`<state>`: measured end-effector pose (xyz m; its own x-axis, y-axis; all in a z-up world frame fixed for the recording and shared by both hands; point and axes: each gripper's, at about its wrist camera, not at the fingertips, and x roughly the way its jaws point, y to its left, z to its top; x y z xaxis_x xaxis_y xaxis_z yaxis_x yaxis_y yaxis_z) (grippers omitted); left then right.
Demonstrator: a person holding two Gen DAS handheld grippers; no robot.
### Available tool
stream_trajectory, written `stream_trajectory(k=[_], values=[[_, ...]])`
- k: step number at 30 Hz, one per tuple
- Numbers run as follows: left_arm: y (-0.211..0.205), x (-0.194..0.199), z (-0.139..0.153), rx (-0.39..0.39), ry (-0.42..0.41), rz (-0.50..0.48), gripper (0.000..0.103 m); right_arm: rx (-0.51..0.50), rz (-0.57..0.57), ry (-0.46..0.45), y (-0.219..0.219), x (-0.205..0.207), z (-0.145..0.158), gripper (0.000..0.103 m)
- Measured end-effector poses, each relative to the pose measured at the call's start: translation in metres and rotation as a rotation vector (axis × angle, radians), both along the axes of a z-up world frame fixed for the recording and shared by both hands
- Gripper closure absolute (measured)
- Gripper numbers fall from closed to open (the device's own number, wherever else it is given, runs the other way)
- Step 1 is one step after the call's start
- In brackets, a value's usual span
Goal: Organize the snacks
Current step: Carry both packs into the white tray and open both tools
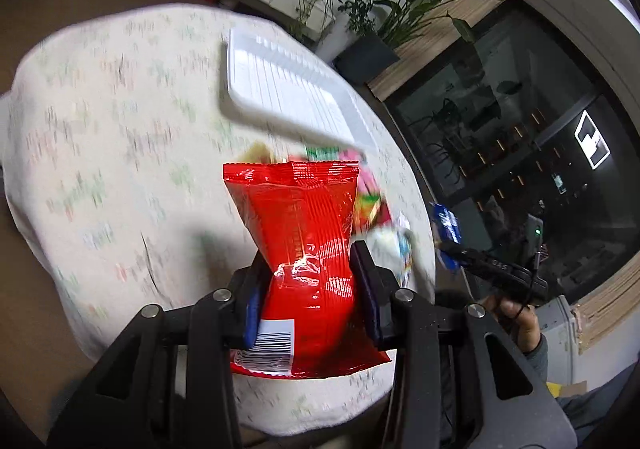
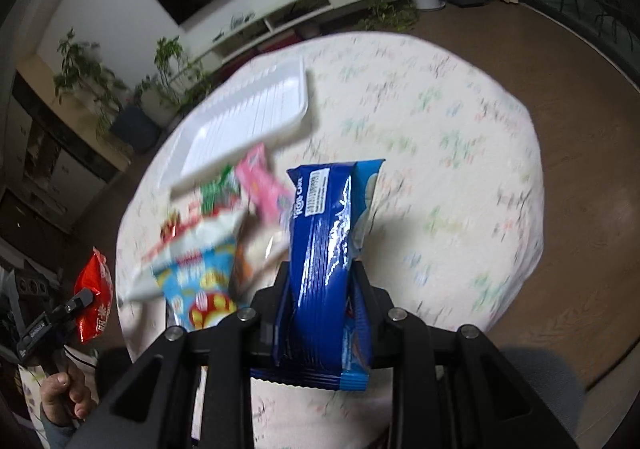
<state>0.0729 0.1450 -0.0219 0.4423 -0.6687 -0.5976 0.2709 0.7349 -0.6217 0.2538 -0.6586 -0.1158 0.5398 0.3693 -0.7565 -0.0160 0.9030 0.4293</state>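
**Both grippers clamped on snack packs above the round table**

In the left wrist view, the left gripper [image 1: 310, 269] pinches a glossy red snack bag [image 1: 298, 217] at its waist. The bag crumples inward between the pads, its crimped top fanning toward frame centre and its barcode end hanging at the bottom.

In the right wrist view, the right gripper [image 2: 320, 277] is closed on a shiny blue cake pack [image 2: 326, 245] standing edge-on between the jaws, white label uppermost.

Left of it a blurred pile of snacks [image 2: 212, 233] lies on the floral tablecloth [image 2: 440, 137], below the empty white tray [image 2: 248, 117] at upper left.
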Motion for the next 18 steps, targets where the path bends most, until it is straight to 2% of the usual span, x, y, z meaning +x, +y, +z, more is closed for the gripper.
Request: stream_trajectory(k=[5, 10, 14, 18], values=[[-0.005, 0.043, 0.031, 0.062, -0.053, -0.01, 0.067, 0.008, -0.006, -0.055, -0.011, 0.035, 0.02, 0.074], [-0.027, 0.113, 0.054, 0.145, -0.083, -0.023, 0.067, -0.002, 0.065, -0.11, 0.009, 0.087, 0.041, 0.074], [-0.055, 0.168, 0.058, 0.204, -0.081, -0.034, 0.067, -0.024, 0.16, -0.129, 0.04, 0.14, 0.052, 0.074], [-0.084, 0.214, 0.045, 0.278, -0.048, -0.049, 0.067, -0.078, 0.227, -0.104, 0.072, 0.193, 0.046, 0.074]])
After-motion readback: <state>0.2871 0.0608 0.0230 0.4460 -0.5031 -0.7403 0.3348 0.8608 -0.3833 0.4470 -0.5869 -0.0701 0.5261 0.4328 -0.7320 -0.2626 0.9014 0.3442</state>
